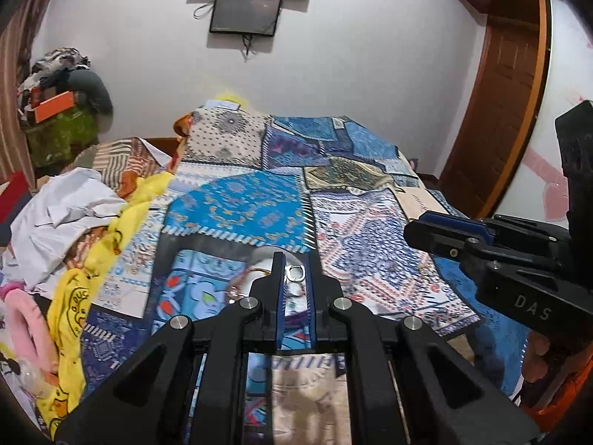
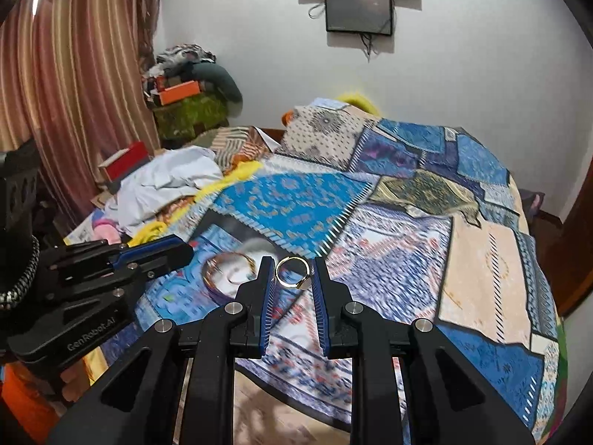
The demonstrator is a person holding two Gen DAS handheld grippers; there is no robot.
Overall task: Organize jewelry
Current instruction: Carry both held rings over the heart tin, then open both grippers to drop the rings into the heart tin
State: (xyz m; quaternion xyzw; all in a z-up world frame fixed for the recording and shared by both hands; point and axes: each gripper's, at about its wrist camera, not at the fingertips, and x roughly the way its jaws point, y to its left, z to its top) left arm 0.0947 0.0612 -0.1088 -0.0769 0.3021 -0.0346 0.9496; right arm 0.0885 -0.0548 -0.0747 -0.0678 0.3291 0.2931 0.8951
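Patchwork bedspread (image 2: 481, 267); right gripper (image 2: 292, 274) clamped on gold ring (image 2: 292, 272); left gripper (image 1: 295, 272) pinching silver ring (image 1: 295, 273).

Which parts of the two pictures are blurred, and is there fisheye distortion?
Left wrist view: the bedspread is fairly sharp; the door frame bows strongly. Right wrist view: the bedspread beneath the right claw is smeared by motion blur, while the ring between its fingers is sharp; dark vignette fills the corners.
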